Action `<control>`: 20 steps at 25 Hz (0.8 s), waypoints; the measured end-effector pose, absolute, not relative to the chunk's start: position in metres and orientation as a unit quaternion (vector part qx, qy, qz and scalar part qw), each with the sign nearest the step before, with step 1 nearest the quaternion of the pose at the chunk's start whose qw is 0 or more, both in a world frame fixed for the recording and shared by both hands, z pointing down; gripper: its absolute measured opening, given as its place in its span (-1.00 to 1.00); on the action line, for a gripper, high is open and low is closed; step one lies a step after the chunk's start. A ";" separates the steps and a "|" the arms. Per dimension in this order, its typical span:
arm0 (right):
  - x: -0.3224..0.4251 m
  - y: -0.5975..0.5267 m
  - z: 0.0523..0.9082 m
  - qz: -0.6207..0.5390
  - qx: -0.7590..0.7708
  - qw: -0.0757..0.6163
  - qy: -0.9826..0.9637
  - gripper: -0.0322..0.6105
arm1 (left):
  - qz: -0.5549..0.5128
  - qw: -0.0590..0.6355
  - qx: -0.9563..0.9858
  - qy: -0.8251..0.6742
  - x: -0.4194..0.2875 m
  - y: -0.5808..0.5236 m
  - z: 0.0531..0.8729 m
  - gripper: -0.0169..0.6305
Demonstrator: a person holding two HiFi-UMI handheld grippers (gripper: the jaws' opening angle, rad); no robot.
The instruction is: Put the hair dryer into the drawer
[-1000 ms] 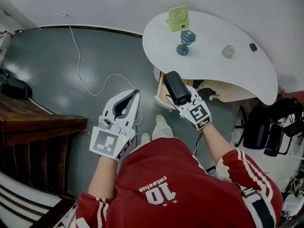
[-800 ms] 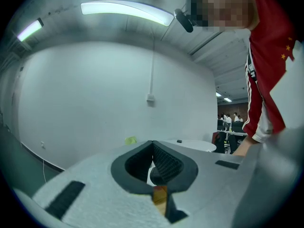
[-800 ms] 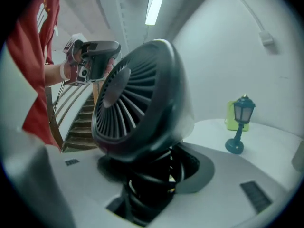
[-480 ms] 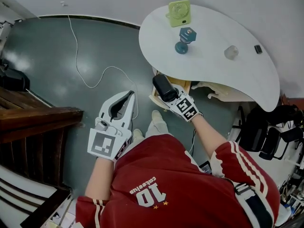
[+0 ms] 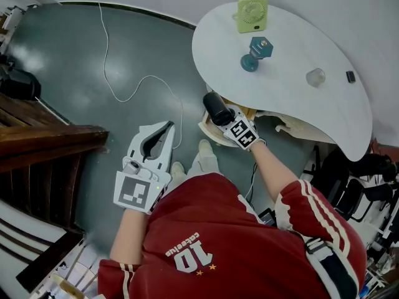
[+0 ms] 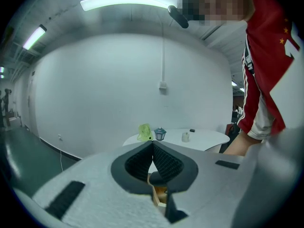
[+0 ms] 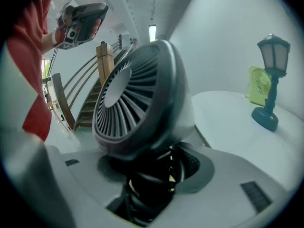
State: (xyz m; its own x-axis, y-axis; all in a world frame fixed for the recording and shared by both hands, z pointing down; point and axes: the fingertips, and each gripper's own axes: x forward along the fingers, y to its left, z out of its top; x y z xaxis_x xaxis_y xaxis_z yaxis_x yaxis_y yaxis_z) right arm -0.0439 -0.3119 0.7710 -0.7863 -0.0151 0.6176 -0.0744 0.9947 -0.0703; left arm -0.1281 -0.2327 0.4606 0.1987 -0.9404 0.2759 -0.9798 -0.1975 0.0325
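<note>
**dryer's hanging right over the drawer, go in slow**

the right gripper [image 5: 228, 118] has its fingers clamped on the handle of the hair dryer [image 5: 216, 107], with the cord wound round it. it's just above the open drawer [image 5: 208, 131] under the white desk [image 5: 293, 104]. the left gripper [image 5: 167, 128] is closed on nothing, off over the floor. i'd lower it nose first, clear of the desk edge, and only let go once it's resting inside.

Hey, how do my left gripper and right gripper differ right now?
The left gripper is empty, fingers closed tip to tip; the right gripper clamps a black hair dryer. The left gripper is over the grey floor; the right gripper is beside the edge of the white table. Both carry a square-marker cube.
</note>
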 end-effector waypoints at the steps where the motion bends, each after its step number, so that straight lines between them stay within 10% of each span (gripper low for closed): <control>1: -0.044 -0.313 0.777 0.039 0.018 0.333 -0.942 -0.19 | 0.095 0.100 0.767 -0.627 -0.129 -0.232 0.462 -0.95; 20: -0.027 -0.351 0.871 0.119 0.099 0.410 -0.899 -0.19 | 0.145 0.098 0.789 -0.589 -0.121 -0.266 0.469 -0.95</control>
